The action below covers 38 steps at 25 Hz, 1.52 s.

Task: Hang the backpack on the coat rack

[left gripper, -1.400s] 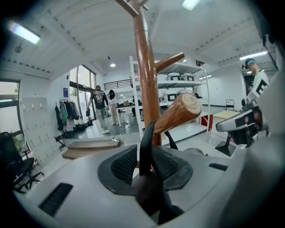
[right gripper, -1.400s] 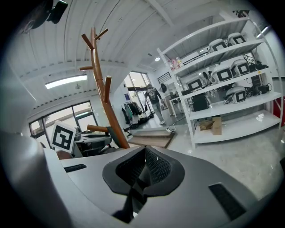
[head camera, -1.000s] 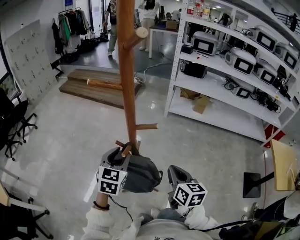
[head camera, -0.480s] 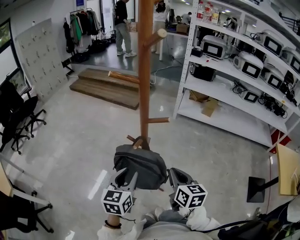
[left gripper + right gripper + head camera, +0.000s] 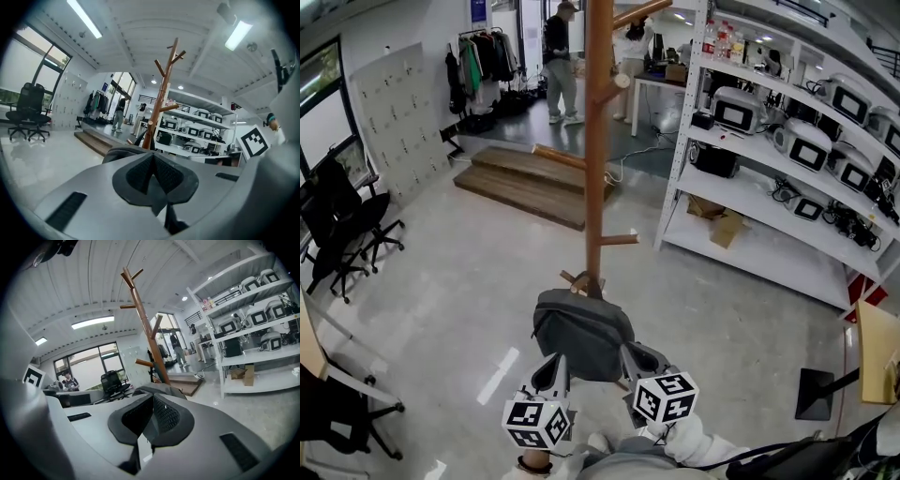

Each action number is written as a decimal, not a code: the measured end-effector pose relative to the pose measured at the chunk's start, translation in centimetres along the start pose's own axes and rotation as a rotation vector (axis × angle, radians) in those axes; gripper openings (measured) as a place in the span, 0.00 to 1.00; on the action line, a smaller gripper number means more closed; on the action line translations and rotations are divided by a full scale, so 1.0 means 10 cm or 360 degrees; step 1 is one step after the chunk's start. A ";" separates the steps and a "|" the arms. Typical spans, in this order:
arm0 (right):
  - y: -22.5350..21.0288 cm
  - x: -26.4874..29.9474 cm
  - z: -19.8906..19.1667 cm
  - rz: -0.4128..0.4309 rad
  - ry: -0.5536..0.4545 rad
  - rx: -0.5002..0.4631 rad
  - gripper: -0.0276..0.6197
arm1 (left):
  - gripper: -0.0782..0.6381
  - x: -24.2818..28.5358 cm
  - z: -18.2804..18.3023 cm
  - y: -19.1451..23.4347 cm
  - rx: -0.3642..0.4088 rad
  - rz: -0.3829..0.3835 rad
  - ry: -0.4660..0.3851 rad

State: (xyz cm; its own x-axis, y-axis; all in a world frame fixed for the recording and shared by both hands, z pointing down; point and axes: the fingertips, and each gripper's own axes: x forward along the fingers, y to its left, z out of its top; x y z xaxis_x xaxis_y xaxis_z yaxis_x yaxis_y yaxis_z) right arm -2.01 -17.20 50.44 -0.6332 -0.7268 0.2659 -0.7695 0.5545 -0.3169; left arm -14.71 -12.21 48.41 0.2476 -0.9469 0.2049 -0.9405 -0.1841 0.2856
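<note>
Grey fabric backpack (image 5: pixel 581 333): lower centre, hung on a low peg of the tall wooden coat rack (image 5: pixel 598 141).
White metal shelving (image 5: pixel 750 202): right of the rack.
Black office chairs (image 5: pixel 342 230): far left.

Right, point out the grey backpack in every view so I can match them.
Head view: the grey fabric backpack is low centre, hanging against the pole.
Left gripper view: a dark grey sliver, low and left of centre.
Right gripper view: a rounded grey hump, just below centre.
Shared landmark: the brown wooden coat rack pole, rising right behind it.
</note>
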 end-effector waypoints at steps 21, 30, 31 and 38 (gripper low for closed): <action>0.07 -0.84 -0.11 0.0182 0.0008 -0.0062 0.06 | 0.11 -0.48 -0.08 -0.85 -0.0060 0.0230 -0.0075; 0.32 -0.93 -0.24 0.0207 0.0035 -0.0082 0.06 | 0.11 -0.54 -0.13 -0.83 -0.0108 0.0211 -0.0040; 0.32 -0.95 -0.24 0.0208 0.0033 -0.0085 0.06 | 0.11 -0.53 -0.15 -0.85 -0.0109 0.0203 -0.0026; 0.39 -0.95 -0.22 0.0224 0.0036 -0.0159 0.06 | 0.11 -0.54 -0.13 -0.86 -0.0054 0.0202 -0.0009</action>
State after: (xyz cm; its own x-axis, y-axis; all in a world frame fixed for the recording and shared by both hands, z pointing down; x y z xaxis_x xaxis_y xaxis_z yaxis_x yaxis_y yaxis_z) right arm 0.84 -7.20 48.72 -0.7361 -0.6307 0.2460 -0.6769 0.6885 -0.2604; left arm -7.61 -5.20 46.07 0.1260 -0.9635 0.2361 -0.9557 -0.0541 0.2892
